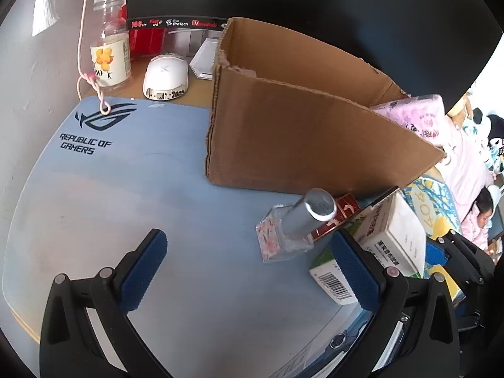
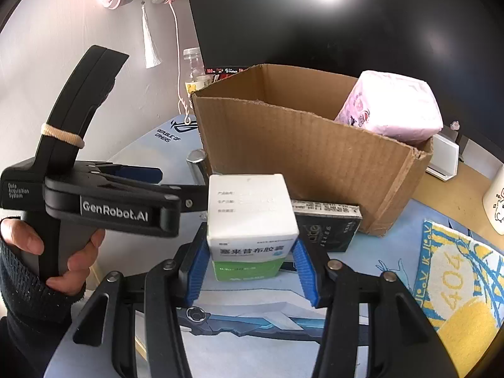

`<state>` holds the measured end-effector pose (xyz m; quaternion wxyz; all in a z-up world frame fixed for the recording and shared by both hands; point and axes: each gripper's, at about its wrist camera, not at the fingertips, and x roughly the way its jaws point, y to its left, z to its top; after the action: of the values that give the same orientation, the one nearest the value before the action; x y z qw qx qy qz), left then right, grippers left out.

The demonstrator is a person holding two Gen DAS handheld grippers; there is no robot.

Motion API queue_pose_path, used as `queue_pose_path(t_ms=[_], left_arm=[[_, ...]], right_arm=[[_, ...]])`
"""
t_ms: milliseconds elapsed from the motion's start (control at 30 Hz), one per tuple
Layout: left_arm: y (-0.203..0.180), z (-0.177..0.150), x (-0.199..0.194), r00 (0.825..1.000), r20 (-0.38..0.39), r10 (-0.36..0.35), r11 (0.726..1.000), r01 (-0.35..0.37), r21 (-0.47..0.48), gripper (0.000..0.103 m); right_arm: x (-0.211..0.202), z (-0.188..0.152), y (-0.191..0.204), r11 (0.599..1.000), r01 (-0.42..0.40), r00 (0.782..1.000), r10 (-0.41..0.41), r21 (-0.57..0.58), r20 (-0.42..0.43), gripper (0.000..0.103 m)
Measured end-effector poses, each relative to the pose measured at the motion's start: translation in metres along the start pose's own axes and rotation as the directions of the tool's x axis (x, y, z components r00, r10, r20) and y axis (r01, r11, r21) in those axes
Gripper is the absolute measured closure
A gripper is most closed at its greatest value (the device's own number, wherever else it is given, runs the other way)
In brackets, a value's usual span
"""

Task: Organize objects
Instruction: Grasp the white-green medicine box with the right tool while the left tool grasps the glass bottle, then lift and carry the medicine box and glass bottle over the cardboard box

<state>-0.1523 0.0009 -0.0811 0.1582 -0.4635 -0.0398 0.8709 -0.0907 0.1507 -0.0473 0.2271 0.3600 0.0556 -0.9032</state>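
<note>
An open cardboard box (image 1: 315,138) stands on the blue desk mat (image 1: 94,195) and holds a pink tissue pack (image 2: 393,107). My right gripper (image 2: 252,267) is shut on a white and green medicine box (image 2: 252,217), held upright in front of the cardboard box (image 2: 299,157). My left gripper (image 1: 249,264) is open and empty above the mat. A glass perfume bottle (image 1: 293,230) with a silver cap stands just past its right finger, beside a red card box (image 1: 340,217). The medicine box also shows in the left wrist view (image 1: 378,245).
A black flat box (image 2: 327,226) leans against the cardboard box. A plastic drink bottle (image 1: 110,47), a white mouse (image 1: 167,75) and a monitor (image 1: 315,0) stand at the back. A yellow and blue cloth (image 2: 456,277) lies on the right, with a white mug (image 2: 496,201) behind it.
</note>
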Motion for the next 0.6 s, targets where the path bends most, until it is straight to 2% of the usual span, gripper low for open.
queue_pose_path(t_ms=[100, 133, 167, 200, 233, 267, 300, 333, 367, 467, 600], left_arm=[[0.003, -0.002, 0.007, 1.0, -0.017, 0.018, 1.0, -0.018, -0.018, 0.001], [0.005, -0.003, 0.008, 1.0, -0.015, 0.013, 0.999, -0.014, -0.031, 0.004], [0.008, -0.005, 0.009, 1.0, -0.01, 0.005, 0.999, -0.006, -0.049, 0.013], [0.009, -0.006, 0.008, 1.0, -0.007, -0.003, 0.999, 0.002, -0.053, 0.015], [0.007, -0.006, 0.007, 1.0, 0.003, -0.001, 0.999, 0.001, -0.044, 0.027], [0.005, -0.006, 0.006, 0.999, 0.001, -0.037, 0.999, 0.037, -0.03, 0.05], [0.002, -0.006, 0.005, 0.995, -0.003, -0.105, 0.994, 0.104, -0.017, 0.062], [0.0, -0.006, 0.004, 0.991, -0.008, -0.132, 0.991, 0.132, -0.01, 0.071], [-0.003, -0.007, 0.003, 0.991, -0.006, -0.136, 0.991, 0.136, 0.007, 0.074], [-0.013, -0.011, -0.001, 0.997, 0.026, -0.074, 0.996, 0.073, 0.053, 0.079], [-0.015, -0.013, -0.005, 0.998, 0.043, -0.046, 0.998, 0.043, 0.052, 0.082]], right_arm=[[0.001, -0.002, -0.001, 1.0, -0.006, 1.0, 0.006, 0.006, -0.009, 0.049], [0.002, -0.002, -0.002, 1.0, -0.007, 1.0, 0.008, 0.009, -0.014, 0.049], [0.003, -0.002, -0.002, 1.0, -0.015, 1.0, 0.015, 0.015, -0.021, 0.049], [0.004, -0.002, -0.003, 0.999, -0.026, 0.999, 0.027, 0.024, -0.027, 0.049], [0.005, -0.002, -0.005, 0.999, -0.037, 0.999, 0.038, 0.036, -0.035, 0.049], [0.005, -0.002, -0.006, 0.998, -0.045, 0.998, 0.047, 0.046, -0.04, 0.049], [0.005, -0.002, -0.007, 0.997, -0.048, 0.998, 0.051, 0.052, -0.042, 0.049], [0.004, -0.002, -0.008, 0.997, -0.049, 0.998, 0.052, 0.059, -0.042, 0.049], [0.003, -0.002, -0.009, 0.997, -0.045, 0.998, 0.047, 0.063, -0.037, 0.049], [-0.003, -0.002, -0.01, 0.998, -0.02, 1.0, 0.021, 0.059, -0.018, 0.049], [-0.011, 0.0, -0.013, 0.998, -0.029, 1.0, 0.028, 0.061, 0.008, 0.051]])
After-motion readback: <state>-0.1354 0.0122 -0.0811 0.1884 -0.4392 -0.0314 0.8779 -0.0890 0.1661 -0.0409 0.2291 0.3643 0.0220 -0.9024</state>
